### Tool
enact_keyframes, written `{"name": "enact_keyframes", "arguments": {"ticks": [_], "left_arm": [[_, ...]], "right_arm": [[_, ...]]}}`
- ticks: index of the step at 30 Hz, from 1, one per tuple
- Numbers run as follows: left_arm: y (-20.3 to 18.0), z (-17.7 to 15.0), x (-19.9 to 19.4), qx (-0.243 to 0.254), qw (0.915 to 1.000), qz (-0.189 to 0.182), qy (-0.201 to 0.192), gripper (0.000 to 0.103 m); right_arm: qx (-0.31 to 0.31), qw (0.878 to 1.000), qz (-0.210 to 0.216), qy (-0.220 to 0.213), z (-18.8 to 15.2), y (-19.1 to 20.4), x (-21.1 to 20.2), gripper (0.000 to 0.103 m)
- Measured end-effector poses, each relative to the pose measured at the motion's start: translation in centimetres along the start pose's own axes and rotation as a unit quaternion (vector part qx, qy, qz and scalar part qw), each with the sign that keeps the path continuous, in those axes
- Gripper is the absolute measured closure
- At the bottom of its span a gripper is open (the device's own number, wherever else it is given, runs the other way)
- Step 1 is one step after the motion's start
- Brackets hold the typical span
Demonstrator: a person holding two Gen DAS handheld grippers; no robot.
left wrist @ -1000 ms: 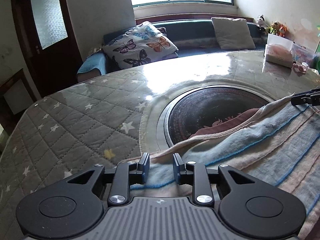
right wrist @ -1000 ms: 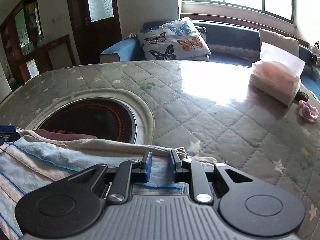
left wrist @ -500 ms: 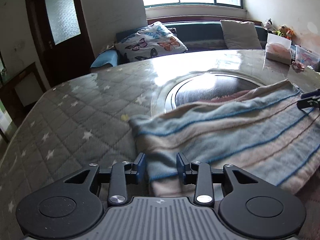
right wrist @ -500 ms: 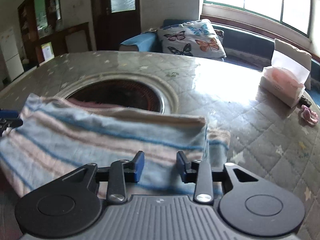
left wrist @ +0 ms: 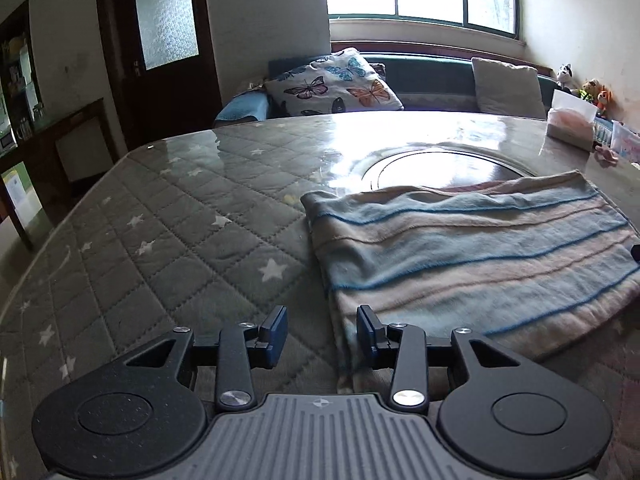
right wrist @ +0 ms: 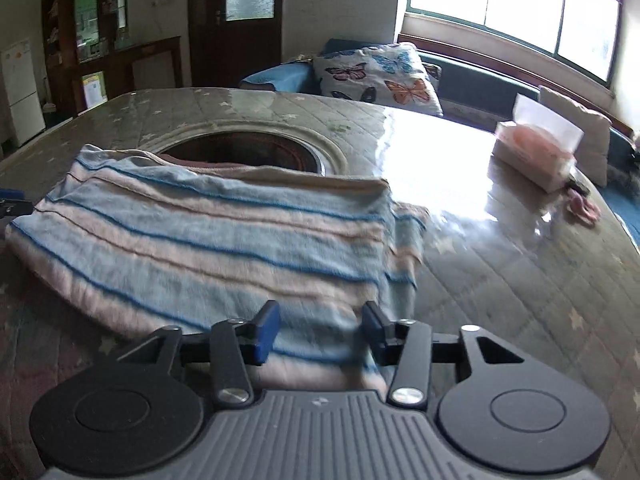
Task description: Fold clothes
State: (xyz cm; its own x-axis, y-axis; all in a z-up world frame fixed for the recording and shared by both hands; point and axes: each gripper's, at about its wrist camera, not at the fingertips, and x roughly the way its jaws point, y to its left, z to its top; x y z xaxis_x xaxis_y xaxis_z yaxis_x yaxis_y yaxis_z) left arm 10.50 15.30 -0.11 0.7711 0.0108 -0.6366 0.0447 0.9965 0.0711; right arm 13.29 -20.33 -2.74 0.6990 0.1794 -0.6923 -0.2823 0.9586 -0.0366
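Striped garment point(left wrist: 472, 248), folded, lies flat on the quilted tabletop point(left wrist: 168, 240), its far edge overlapping the round dark inset point(left wrist: 440, 168). Left gripper point(left wrist: 322, 330): fingers spread wide, holding nothing, at the garment's near left corner. Right gripper point(right wrist: 318, 330): fingers likewise wide apart and empty, over the garment's point(right wrist: 208, 232) near right edge. A tissue box point(right wrist: 536, 152) stands well apart, toward the window side.
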Motion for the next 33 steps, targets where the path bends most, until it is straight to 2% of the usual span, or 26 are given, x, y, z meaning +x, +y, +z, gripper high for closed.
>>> {"name": "enact_keyframes", "arguments": {"ticks": [7, 11, 12, 13, 14, 15, 17, 23, 29, 33], "left_arm": [[0.3, -0.4, -0.6, -0.026, 0.9996, -0.015, 0.004, 0.064], [0.3, -0.6, -0.4, -0.036, 0.9988, -0.029, 0.014, 0.072], [0.3, -0.6, -0.3, -0.038, 0.9986, -0.033, 0.016, 0.075], [0.3, -0.6, -0.3, -0.04, 0.9983, -0.038, 0.017, 0.082], [0.3, -0.6, -0.4, -0.042, 0.9979, -0.045, 0.019, 0.086], [0.3, -0.6, -0.5, -0.043, 0.9975, -0.051, 0.02, 0.09], [0.1, -0.7, -0.8, -0.04, 0.9971, -0.061, 0.023, 0.093], [-1.4, -2.1, -2.5, -0.008, 0.9946, -0.098, 0.034, 0.094], [-4.2, -3.6, -4.7, 0.037, 0.9882, -0.143, 0.041, 0.094], [-5.0, -3.3, -5.5, 0.055, 0.9852, -0.158, 0.038, 0.093]], "right_arm": [[0.061, 0.998, -0.007, 0.001, -1.7, -2.3, -1.4, 0.055], [0.093, 0.996, 0.002, 0.005, -2.0, -3.3, -1.2, 0.059], [0.096, 0.995, 0.003, 0.005, -2.1, -3.3, -1.2, 0.062], [0.099, 0.995, 0.004, 0.004, -2.1, -3.4, -1.3, 0.076], [0.104, 0.994, 0.008, 0.004, -2.1, -3.4, -1.4, 0.086], [0.108, 0.994, 0.01, 0.004, -2.1, -3.5, -1.5, 0.088], [0.106, 0.994, 0.004, 0.003, -2.3, -3.6, -2.0, 0.093], [0.096, 0.995, -0.016, 0.001, -3.0, -4.0, -3.5, 0.094], [0.085, 0.995, -0.054, 0.014, -4.5, -5.2, -5.6, 0.094], [0.092, 0.992, -0.077, 0.025, -5.7, -6.4, -6.8, 0.094]]}}
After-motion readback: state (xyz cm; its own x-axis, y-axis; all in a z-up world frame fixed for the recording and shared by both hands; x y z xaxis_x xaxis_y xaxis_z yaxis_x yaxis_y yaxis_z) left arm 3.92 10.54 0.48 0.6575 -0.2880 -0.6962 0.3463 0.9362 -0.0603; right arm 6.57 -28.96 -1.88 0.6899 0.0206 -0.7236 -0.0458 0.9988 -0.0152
